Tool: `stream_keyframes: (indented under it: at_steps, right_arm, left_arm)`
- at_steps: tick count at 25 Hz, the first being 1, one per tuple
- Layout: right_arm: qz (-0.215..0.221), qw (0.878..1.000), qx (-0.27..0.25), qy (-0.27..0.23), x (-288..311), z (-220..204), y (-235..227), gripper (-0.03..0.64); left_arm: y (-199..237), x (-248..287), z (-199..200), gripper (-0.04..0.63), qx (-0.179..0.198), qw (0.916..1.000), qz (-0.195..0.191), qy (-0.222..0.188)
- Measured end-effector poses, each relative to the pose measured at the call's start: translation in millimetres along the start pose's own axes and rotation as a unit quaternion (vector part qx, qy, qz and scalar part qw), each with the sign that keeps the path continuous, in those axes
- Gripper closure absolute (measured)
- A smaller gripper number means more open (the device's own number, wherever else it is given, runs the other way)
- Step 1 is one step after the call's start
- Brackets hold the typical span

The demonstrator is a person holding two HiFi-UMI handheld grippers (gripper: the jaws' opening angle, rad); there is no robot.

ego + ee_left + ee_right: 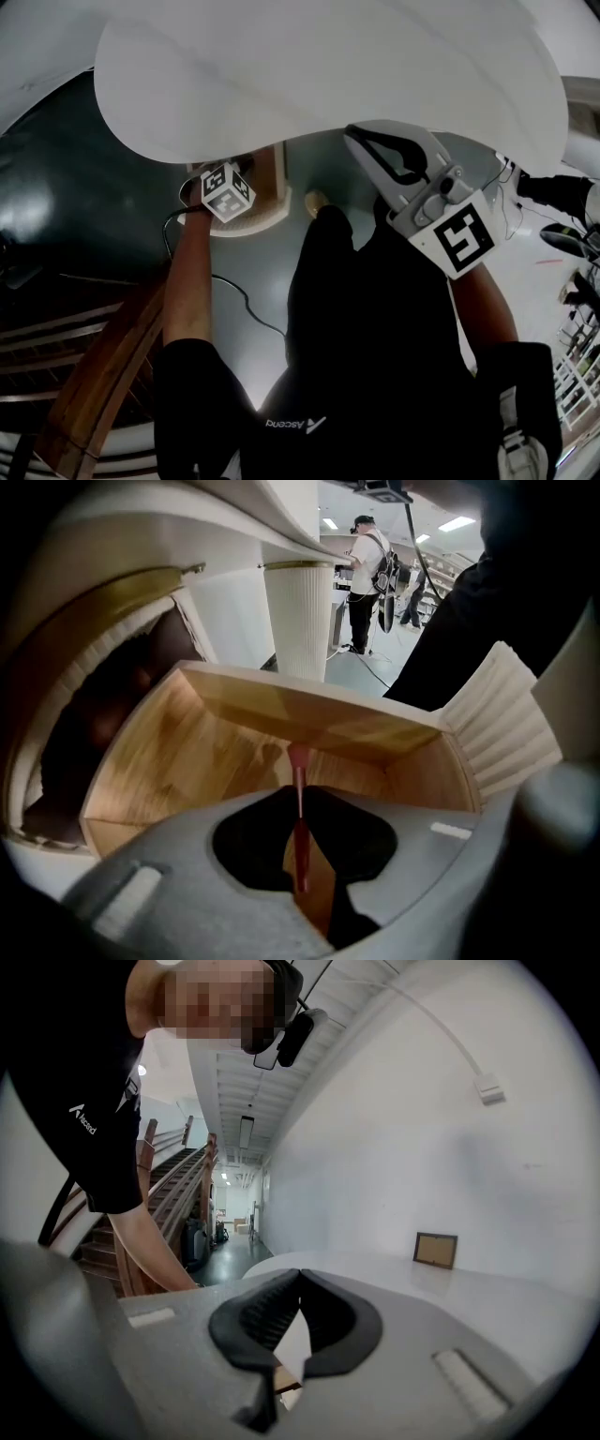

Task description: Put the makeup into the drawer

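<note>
A thin red makeup stick (298, 761) hangs tip-down between the jaws of my left gripper (299, 791), which is shut on it. Right below it lies the open wooden drawer (225, 752), whose floor shows bare. In the head view only the left gripper's marker cube (228, 192) shows, beside the drawer (273, 183) under the white table's edge; its jaws are hidden there. My right gripper (361, 139) hovers by the table edge, pads pressed together with nothing between them; its own view shows it (298, 1277) just above the tabletop.
The round white tabletop (328, 66) overhangs the drawer, on a fluted white pedestal (298, 621). A small picture frame (436, 1249) stands on the table by the wall. A wooden staircase (84, 375) rises at left, a cable (239, 291) trails over the floor, and a person (366, 574) stands far off.
</note>
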State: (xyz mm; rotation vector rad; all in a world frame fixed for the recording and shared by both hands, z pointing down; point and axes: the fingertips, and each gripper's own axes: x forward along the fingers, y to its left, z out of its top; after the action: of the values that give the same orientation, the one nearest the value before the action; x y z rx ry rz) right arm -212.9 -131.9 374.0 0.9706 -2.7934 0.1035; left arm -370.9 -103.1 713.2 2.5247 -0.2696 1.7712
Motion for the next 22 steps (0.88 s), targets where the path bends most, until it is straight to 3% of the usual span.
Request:
stream_keyframes:
  at_steps: [14,16,22]
  right_arm:
    - [-0.008,1.0,0.001,0.015,-1,-10,-2,0.614]
    - [-0.01,1.0,0.001,0.016,-3,-9,-1,0.614]
    - [-0.01,1.0,0.001,0.012,-4,-4,1,0.614]
  left_arm:
    - [-1,39,-23,0.539,-0.021,0.9989,-0.01,0.042]
    - [-2,40,-24,0.509,-0.021,0.9987,-0.013,0.045]
    - [1,30,-18,0.506,-0.013,0.999,-0.009,0.043]
